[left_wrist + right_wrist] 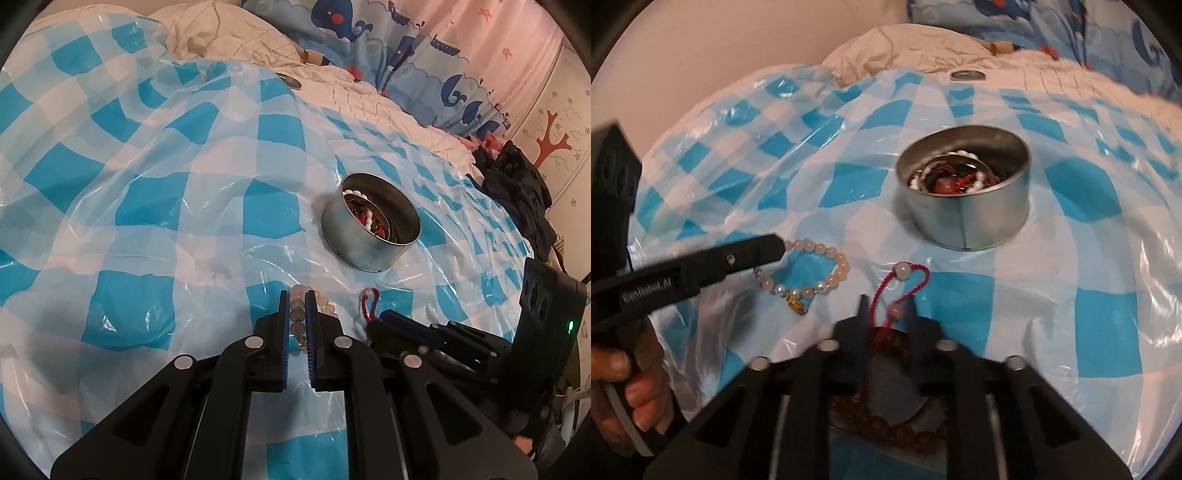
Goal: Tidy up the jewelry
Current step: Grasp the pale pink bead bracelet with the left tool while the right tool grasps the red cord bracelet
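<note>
The right wrist view is blurred, so we cannot tell whether the right hand-held gripper pinches the red cord bracelet running between its fingers or only straddles it; amber beads lower down are half hidden behind its frame. Our left hand-held gripper is nearly closed, with a narrow gap, around a strand of the pink bead bracelet, most of it hidden in that view; its full loop with a gold charm shows from the right. On the bed's checked plastic sheet, the round metal tin holds a tangle of white, red and dark jewelry we cannot sort out. The left gripper's side reads "GenRobot.AI".
</note>
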Demonstrator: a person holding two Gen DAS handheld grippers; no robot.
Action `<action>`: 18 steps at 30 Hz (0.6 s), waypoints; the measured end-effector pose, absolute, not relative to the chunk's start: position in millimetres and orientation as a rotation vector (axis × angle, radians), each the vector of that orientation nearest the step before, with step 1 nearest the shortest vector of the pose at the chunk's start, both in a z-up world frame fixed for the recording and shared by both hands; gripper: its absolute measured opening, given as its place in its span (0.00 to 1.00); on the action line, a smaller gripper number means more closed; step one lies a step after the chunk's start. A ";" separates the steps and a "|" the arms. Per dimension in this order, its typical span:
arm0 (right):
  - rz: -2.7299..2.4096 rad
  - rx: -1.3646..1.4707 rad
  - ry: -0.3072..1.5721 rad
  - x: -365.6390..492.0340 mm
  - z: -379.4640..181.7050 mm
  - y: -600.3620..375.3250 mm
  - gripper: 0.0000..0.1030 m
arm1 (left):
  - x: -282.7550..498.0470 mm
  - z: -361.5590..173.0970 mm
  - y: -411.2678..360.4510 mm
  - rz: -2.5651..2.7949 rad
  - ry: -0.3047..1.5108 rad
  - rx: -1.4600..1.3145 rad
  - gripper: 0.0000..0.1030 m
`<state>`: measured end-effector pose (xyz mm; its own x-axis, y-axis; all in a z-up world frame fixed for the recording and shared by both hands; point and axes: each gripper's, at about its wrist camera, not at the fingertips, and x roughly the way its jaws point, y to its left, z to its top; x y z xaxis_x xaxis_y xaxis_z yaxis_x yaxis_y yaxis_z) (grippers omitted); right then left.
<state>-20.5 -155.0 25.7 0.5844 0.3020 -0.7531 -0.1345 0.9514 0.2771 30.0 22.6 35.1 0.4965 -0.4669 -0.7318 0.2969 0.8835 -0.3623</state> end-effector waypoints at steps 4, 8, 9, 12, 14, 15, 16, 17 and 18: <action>0.267 0.319 0.907 -23.1 23.4 -174.7 0.04 | 30.1 31.0 20.5 -0.469 0.959 -0.196 0.07; 0.261 0.384 0.871 -28.0 29.3 -189.0 0.03 | 29.9 26.9 19.4 -0.468 0.972 -0.193 0.07; 0.255 0.391 0.856 -29.8 32.7 -192.5 0.03 | 29.7 25.5 18.7 -0.467 0.975 -0.192 0.07; 0.258 0.393 0.846 -30.9 36.4 -196.2 0.03 | 29.4 19.5 16.9 -0.467 0.991 -0.198 0.07; 0.277 0.392 0.870 -29.6 32.9 -193.8 0.04 | 29.7 12.7 15.1 -0.464 1.005 -0.211 0.07; 0.292 0.397 0.884 -28.3 30.3 -190.9 0.06 | 29.8 10.4 15.0 -0.461 1.005 -0.216 0.07; 0.299 0.396 0.898 -28.0 28.5 -188.1 0.27 | 29.5 8.0 15.5 -0.458 1.001 -0.226 0.07; 0.299 0.387 0.903 -27.9 27.9 -184.7 0.44 | 28.9 6.4 15.7 -0.457 0.999 -0.229 0.07; 0.291 0.369 0.882 -29.3 29.8 -180.5 0.61 | 28.4 5.2 15.9 -0.457 0.996 -0.232 0.07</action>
